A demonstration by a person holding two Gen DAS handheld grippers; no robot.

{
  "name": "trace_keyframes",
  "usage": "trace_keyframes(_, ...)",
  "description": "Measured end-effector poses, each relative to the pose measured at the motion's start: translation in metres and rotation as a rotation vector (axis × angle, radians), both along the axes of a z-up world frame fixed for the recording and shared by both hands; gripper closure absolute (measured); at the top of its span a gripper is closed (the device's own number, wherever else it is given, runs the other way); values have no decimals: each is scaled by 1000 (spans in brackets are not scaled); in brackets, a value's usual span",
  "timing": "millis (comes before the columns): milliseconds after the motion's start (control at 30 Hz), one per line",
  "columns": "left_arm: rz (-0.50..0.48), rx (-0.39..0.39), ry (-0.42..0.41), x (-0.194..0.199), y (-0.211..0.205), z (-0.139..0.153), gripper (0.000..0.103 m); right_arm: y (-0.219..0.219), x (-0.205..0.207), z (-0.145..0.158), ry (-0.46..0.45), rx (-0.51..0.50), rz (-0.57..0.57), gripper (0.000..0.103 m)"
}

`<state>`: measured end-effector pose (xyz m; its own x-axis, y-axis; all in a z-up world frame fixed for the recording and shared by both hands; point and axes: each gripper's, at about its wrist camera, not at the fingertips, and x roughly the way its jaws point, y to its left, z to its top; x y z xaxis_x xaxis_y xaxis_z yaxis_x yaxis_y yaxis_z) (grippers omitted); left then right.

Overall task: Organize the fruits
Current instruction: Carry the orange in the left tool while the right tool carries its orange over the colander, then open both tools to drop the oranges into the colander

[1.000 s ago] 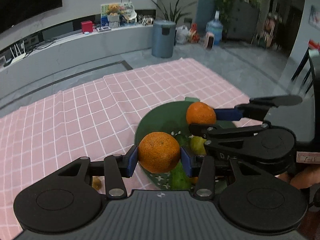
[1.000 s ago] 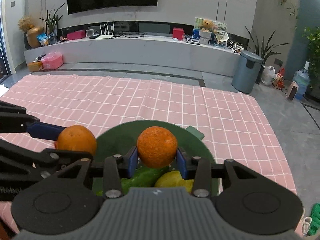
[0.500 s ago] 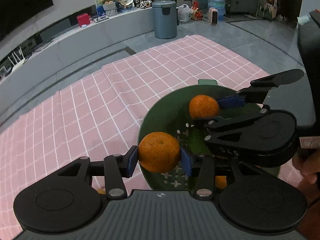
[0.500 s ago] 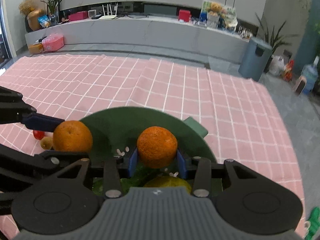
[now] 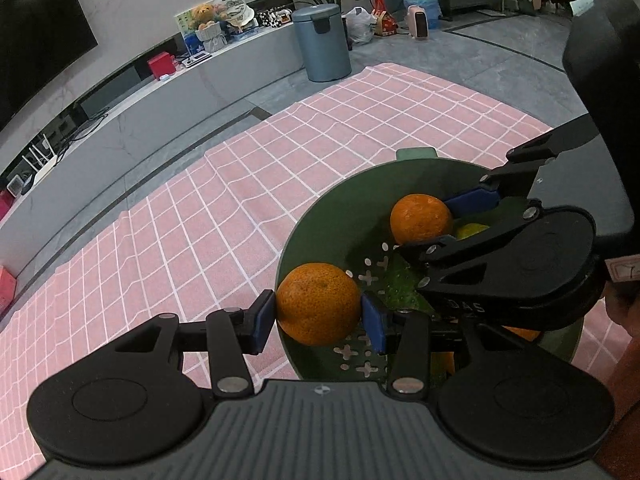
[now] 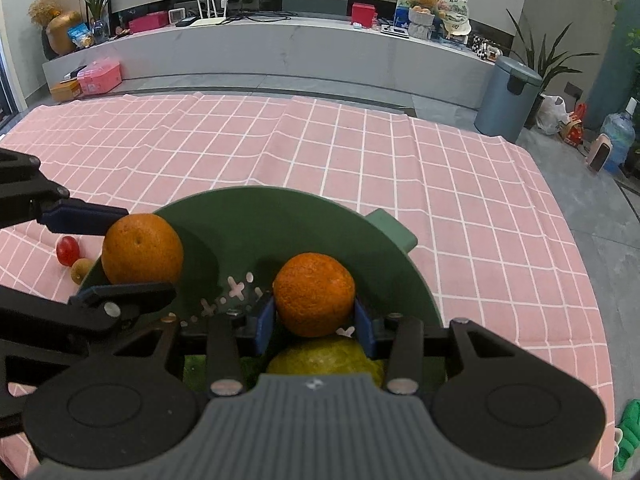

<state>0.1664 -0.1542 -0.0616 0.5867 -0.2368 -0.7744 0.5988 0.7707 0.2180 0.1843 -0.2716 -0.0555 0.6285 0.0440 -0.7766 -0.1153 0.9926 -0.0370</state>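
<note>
A green perforated bowl (image 5: 340,200) (image 6: 280,216) stands on the pink checked cloth (image 5: 224,220). My left gripper (image 5: 318,316) is shut on an orange (image 5: 319,309) at the bowl's near left rim; it also shows in the right wrist view (image 6: 142,254). My right gripper (image 6: 314,314) is shut on a second orange (image 6: 314,294) low inside the bowl, also seen in the left wrist view (image 5: 421,218). A yellow-green fruit (image 6: 324,356) lies under it, with other green and orange fruit partly hidden.
A small red fruit (image 6: 67,249) and a small brown one (image 6: 81,269) lie on the cloth just left of the bowl. A grey bin (image 6: 506,100) stands on the floor beyond the cloth's far right corner.
Both grippers have moved lower over the bowl with their oranges. The right one has sunk deeper into the bowl, onto the yellow-green fruit. Both stay shut.
</note>
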Motion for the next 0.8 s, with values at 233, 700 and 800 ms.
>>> trace_keyframes(233, 4, -20, -13, -5, 4, 4, 44, 3, -10, 5, -39, -49, -16, 50)
trace_keyframes(700, 95, -100, -84, -26, 41, 46, 38, 8, -44, 39, -264, -49, -89, 40)
trace_keyframes(800, 149, -146, -103, -29, 60, 54, 38, 11, -56, 50, -320, 26, -124, 33)
